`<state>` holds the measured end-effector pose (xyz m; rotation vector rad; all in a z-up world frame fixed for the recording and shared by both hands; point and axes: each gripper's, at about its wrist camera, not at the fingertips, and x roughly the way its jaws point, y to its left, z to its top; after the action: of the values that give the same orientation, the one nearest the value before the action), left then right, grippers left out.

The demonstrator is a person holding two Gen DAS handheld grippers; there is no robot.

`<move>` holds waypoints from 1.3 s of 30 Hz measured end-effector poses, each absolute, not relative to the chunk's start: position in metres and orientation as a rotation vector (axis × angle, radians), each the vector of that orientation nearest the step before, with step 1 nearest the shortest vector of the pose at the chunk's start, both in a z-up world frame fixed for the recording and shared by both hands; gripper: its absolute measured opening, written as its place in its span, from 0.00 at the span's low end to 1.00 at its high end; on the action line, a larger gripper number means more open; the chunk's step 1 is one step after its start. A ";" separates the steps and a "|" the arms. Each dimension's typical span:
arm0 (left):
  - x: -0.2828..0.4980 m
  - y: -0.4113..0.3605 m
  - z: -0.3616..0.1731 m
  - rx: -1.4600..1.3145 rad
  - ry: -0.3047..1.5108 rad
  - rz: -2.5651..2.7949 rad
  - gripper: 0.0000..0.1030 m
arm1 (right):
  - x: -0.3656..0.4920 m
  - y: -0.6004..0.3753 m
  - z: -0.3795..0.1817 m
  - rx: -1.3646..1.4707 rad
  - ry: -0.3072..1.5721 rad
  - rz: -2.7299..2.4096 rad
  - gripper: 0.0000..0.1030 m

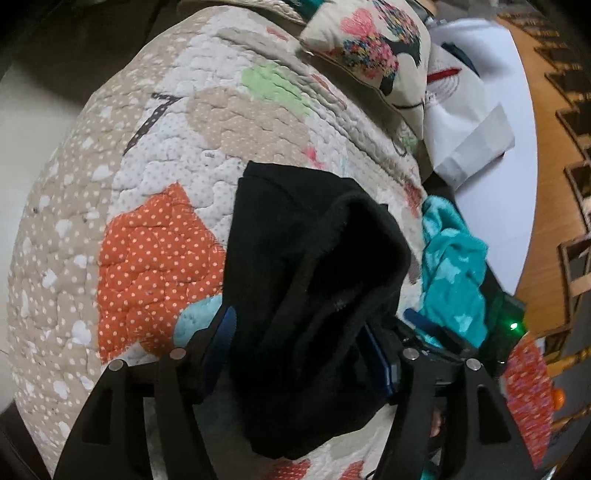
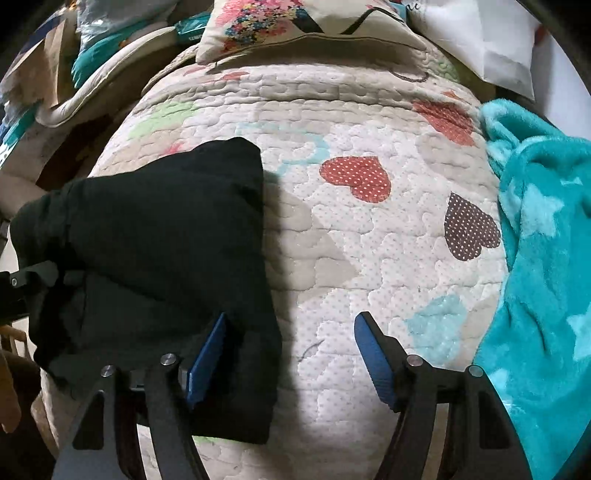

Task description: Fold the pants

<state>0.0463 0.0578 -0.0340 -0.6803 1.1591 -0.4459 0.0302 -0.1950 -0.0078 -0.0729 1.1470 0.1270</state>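
A: Where are the black pants (image 2: 159, 236)?

B: On the quilted bedspread (image 2: 332, 258) with the heart patches, bunched into a thick folded bundle toward its left side as the right wrist camera sees it.

A: And the left gripper (image 1: 299, 347)?

B: It is pinching a thick fold of the pants (image 1: 314, 295) between its blue pads, the cloth bulging up over them.

A: The right gripper (image 2: 291, 354)?

B: Spread wide, holding nothing. Its left finger (image 2: 207, 358) lies against the bundle's edge; the other finger is over bare quilt. A teal star blanket (image 2: 546, 258) lies at the bed's right edge, a patterned pillow (image 2: 295, 26) at the far end.
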 end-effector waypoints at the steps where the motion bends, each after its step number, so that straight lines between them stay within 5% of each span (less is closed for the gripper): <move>1: 0.046 0.055 -0.034 -0.652 1.161 -0.442 0.66 | 0.031 -0.192 -0.007 -0.097 1.140 0.124 0.72; 15: 0.055 0.102 -0.076 -1.164 1.198 -0.452 0.69 | 0.034 -0.202 -0.011 0.016 1.151 0.138 0.86; 22: 0.051 0.073 -0.040 -0.820 1.149 -0.452 0.68 | 0.035 -0.203 -0.008 0.027 1.149 0.141 0.88; 26: 0.051 0.064 -0.039 -0.777 1.126 -0.467 0.77 | 0.036 -0.200 -0.002 0.038 1.136 0.177 0.88; 30: 0.059 0.060 -0.056 -0.895 1.103 -0.516 0.97 | 0.047 -0.194 0.002 0.091 1.126 0.243 0.88; 34: 0.056 0.046 -0.047 -0.800 1.071 -0.523 0.99 | 0.071 -0.188 -0.001 0.156 1.106 0.301 0.88; 35: 0.053 0.043 -0.046 -0.767 1.067 -0.524 0.98 | 0.079 -0.188 -0.006 0.193 1.108 0.319 0.88; 37: 0.051 0.037 -0.043 -0.705 1.079 -0.531 0.68 | 0.087 -0.190 -0.015 0.282 1.122 0.355 0.88; 38: 0.053 0.036 -0.045 -0.684 1.100 -0.523 0.44 | 0.089 -0.190 -0.018 0.313 1.128 0.366 0.84; 39: 0.054 0.036 -0.047 -0.678 1.115 -0.515 0.38 | 0.090 -0.192 -0.023 0.378 1.136 0.396 0.70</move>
<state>0.0538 0.0362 -0.0466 -0.6781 1.1146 -0.5146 0.0895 -0.1917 -0.0226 0.3782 1.1364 0.3960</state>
